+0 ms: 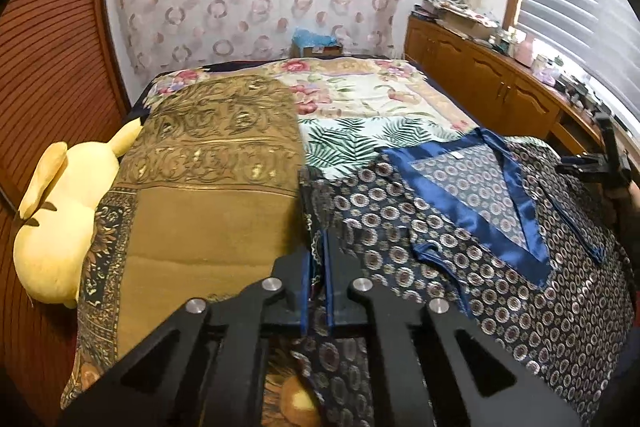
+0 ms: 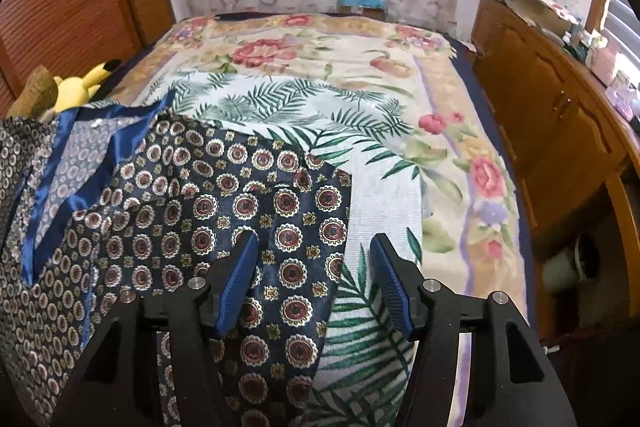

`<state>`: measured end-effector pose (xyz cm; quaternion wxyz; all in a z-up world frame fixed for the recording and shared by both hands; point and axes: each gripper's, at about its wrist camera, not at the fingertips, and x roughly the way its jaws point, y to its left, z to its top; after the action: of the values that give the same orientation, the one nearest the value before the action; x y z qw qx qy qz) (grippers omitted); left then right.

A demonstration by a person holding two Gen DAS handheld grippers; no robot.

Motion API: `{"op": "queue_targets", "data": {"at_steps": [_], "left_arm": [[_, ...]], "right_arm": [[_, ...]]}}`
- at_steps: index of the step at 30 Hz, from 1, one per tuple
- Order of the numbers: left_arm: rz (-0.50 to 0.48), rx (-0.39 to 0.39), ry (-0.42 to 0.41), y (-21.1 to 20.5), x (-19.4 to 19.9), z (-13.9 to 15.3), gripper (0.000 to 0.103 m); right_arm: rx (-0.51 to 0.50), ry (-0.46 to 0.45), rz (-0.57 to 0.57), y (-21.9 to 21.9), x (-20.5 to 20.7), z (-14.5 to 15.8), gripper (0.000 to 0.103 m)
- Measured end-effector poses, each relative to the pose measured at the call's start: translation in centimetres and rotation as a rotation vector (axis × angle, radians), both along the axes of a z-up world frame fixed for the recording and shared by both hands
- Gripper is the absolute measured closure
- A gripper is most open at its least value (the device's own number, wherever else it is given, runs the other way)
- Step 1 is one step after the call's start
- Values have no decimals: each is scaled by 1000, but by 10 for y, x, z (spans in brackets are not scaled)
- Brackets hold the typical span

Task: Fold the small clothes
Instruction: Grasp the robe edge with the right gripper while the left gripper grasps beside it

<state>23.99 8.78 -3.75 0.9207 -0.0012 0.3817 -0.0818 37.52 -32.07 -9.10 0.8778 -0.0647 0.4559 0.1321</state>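
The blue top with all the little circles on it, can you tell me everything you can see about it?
The blue top is dark navy, shiny like satin, covered in small ringed medallions, with bright blue trim edging its V-neck and a tiny white tag inside. It lies spread open and a bit wrinkled on the bed, over a palm-leaf cloth. The left tool is shut on its edge. The right tool hangs open over its other side.

left claw (image 1: 318, 267) pinched shut, tilted downward; right claw (image 2: 314, 267) jaws apart, angled down
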Motion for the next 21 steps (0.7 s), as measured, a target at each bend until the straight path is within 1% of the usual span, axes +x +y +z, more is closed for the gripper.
{"op": "queue_targets", "data": {"at_steps": [5, 12, 14, 15, 17, 18, 21], "left_arm": [[-47, -9, -23, -14, -12, 7, 103], [-101, -45, -33, -31, -35, 8, 103], [-107, -49, -32, -35, -42, 7, 103], [-114, -50, -32, -38, -47, 6, 103], [-121, -55, -34, -41, -56, 6, 103], [-123, -55, -36, -42, -59, 6, 103], [-126, -59, -51, -44, -73, 10, 103]], "right_arm": [[-1, -11, -38, -3, 3, 1, 43], [18, 14, -59, -7, 8, -1, 43], [31, 18, -33, -4, 4, 2, 71], [38, 22, -18, -2, 4, 4, 93], [35, 16, 35, 8, -6, 6, 100], [26, 0, 52, 13, -12, 9, 101], [20, -55, 47, 20, -29, 22, 102]]}}
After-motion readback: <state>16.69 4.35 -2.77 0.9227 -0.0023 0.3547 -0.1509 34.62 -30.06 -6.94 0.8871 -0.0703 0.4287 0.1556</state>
